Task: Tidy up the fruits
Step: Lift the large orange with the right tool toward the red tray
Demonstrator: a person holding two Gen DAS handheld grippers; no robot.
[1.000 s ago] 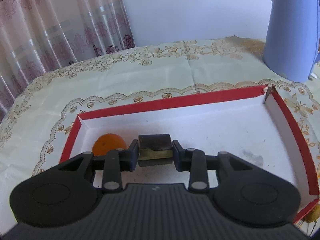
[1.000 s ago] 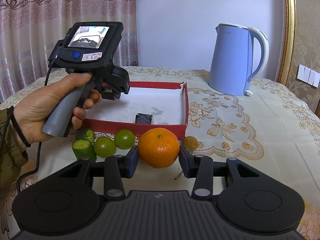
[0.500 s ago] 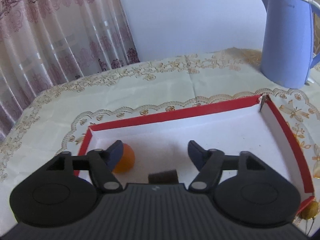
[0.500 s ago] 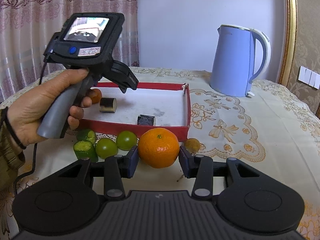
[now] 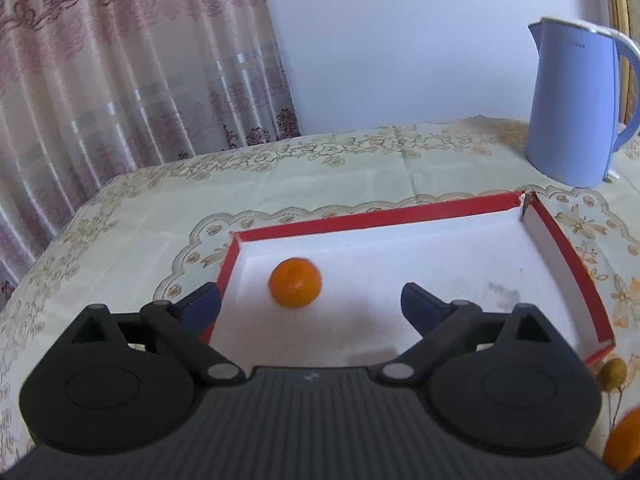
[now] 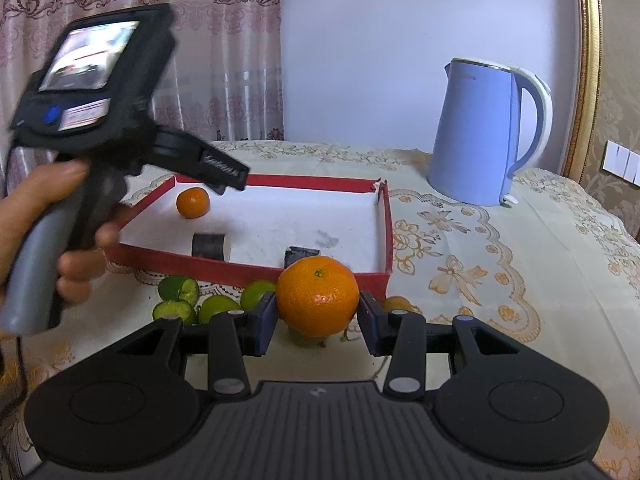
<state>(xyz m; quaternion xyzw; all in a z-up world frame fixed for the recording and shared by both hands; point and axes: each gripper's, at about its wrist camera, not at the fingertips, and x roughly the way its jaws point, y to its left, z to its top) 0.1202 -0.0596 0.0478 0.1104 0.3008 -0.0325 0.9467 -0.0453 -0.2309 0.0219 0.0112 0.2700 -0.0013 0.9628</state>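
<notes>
— Over the red tray (image 5: 568,248), the left claw (image 5: 312,300) is opening wide with nothing in it; the dark cylinder (image 6: 209,245) it held a second ago now lies inside.

— And the right claw (image 6: 317,316)?

— Closed on the big orange (image 6: 317,296), I think; contact's hard to judge. Limes (image 6: 218,307) wait on the desk (image 6: 500,280). That orange looks next.

L gripper (image 5: 310,300) fingers opening, empty.
</notes>
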